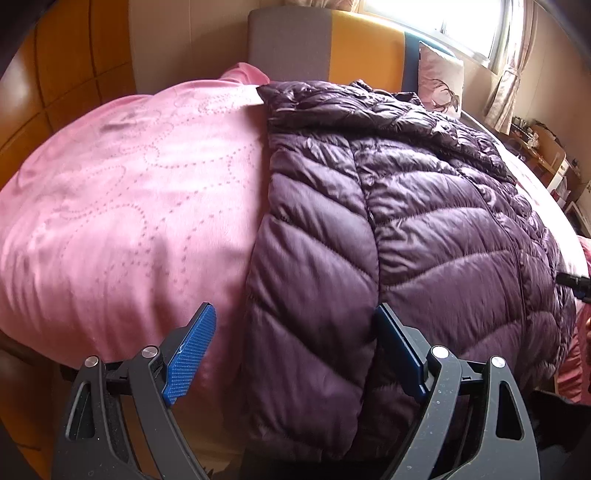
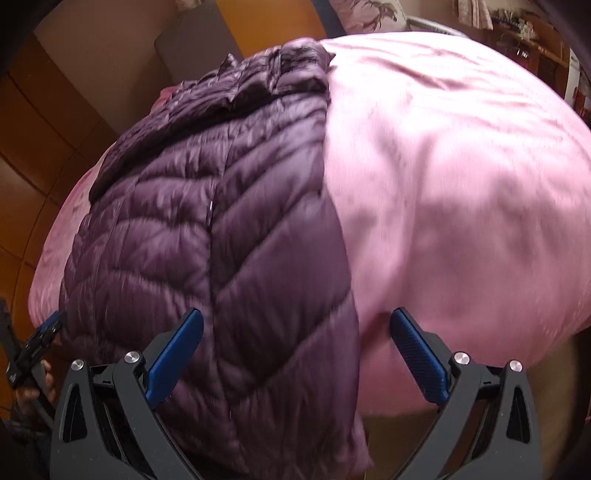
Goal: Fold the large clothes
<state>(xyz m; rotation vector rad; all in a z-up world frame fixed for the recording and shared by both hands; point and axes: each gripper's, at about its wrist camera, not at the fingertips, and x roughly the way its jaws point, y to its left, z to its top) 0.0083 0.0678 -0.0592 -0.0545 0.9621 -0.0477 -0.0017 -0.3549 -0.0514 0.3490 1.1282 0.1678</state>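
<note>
A dark purple quilted down jacket (image 1: 424,206) lies lengthwise on a pink bed cover (image 1: 122,199), both sleeves folded in over the body. My left gripper (image 1: 295,332) is open, its blue pads astride the jacket's left folded sleeve near the hem, not closed on it. In the right wrist view the jacket (image 2: 207,221) fills the left half and the pink cover (image 2: 450,177) the right. My right gripper (image 2: 295,339) is open, its jaws astride the jacket's right folded edge near the hem. The left gripper (image 2: 40,339) shows at the far left.
A grey and orange headboard (image 1: 332,44) and a pillow (image 1: 439,77) stand at the far end. A bright window (image 1: 472,26) with curtains is at the back right. Cluttered shelves (image 1: 546,155) line the right. Wooden wardrobe panels (image 1: 62,74) are on the left.
</note>
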